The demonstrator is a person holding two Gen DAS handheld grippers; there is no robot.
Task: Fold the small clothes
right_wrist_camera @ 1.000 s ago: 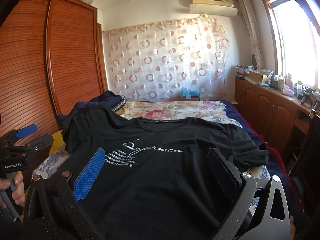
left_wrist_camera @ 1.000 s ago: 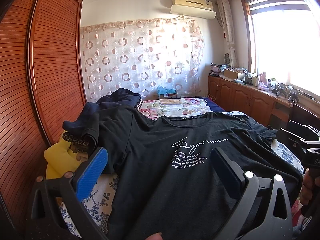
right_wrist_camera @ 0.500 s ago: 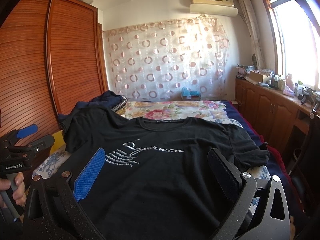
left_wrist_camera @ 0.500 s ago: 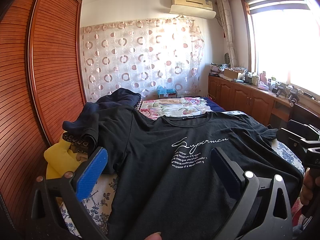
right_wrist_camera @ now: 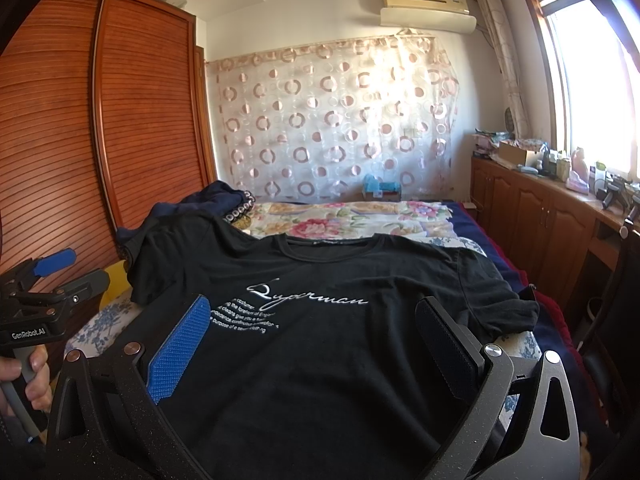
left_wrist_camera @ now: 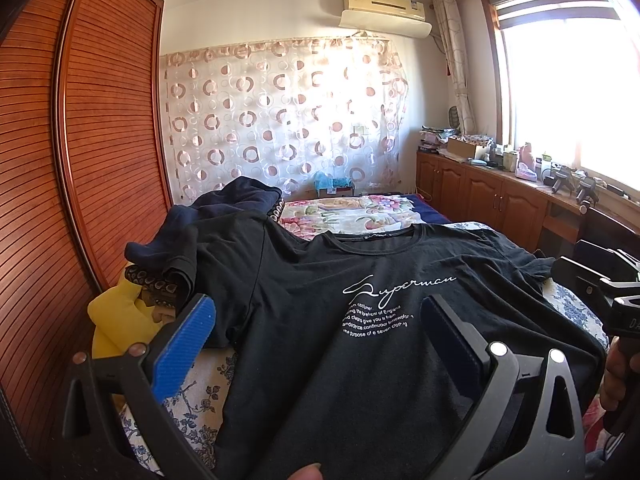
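Black printed T-shirt (left_wrist_camera: 360, 340), spread flat, unfolded

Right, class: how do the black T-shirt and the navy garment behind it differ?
The black T-shirt lies spread flat, front up, showing white lettering; the navy garment sits bunched in a heap, no print visible. The T-shirt lies nearer the grippers, the navy garment by the wardrobe. Both are dark and unfolded on the bed.

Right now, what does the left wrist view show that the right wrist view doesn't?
Only the left wrist view shows the yellow garment clearly, beside the dark clothes pile, and the right gripper's body at its right edge.

Only the right wrist view shows the hand holding the left gripper's handle, and the shirt's right sleeve lying flat near the bed edge.

Both show the black T-shirt spread print-up on the bed, with the left gripper and right gripper open above it, gripping nothing.
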